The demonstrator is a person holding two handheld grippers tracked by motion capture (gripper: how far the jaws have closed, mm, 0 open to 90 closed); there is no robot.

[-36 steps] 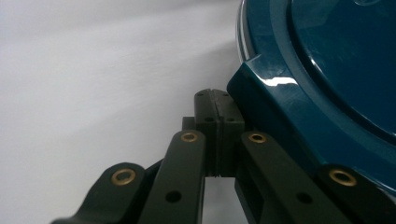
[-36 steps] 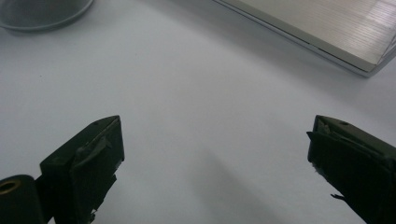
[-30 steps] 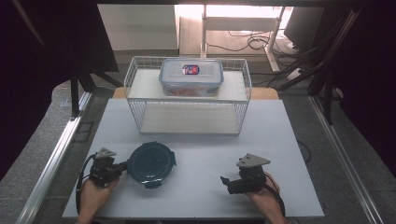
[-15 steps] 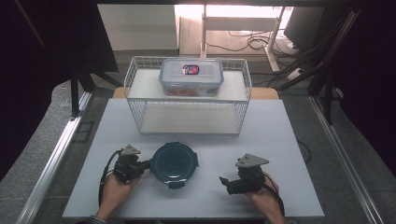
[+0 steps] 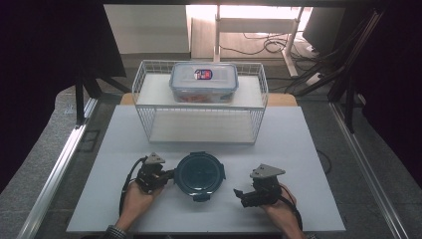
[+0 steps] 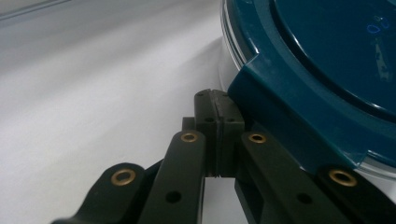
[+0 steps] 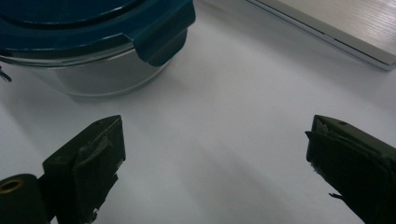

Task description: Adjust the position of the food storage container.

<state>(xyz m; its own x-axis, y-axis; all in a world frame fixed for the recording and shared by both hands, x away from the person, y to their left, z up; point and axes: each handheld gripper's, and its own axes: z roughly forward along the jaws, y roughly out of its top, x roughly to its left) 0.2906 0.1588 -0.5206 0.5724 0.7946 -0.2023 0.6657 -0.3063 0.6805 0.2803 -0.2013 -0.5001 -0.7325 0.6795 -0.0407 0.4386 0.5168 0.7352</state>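
Note:
A round glass container with a dark teal clip lid (image 5: 200,173) sits on the white table, in front of the wire rack. My left gripper (image 5: 166,175) lies just left of it, shut with nothing between the pads. In the left gripper view the closed tips (image 6: 218,100) rest against a side clip of the lid (image 6: 327,60). My right gripper (image 5: 241,194) sits to the container's right, a short gap away, and is open. In the right gripper view its jaws (image 7: 215,140) stand wide apart over bare table, with the container (image 7: 84,37) at upper left.
A white wire rack (image 5: 199,107) stands at the back middle of the table (image 5: 308,149), with a clear rectangular lidded box (image 5: 204,81) on its top shelf. Metal rails run along both table sides. Cables lie on the floor beyond.
My left gripper has slid to the right across the table, and the round container has moved right with it, toward the middle. The right gripper has stayed put.

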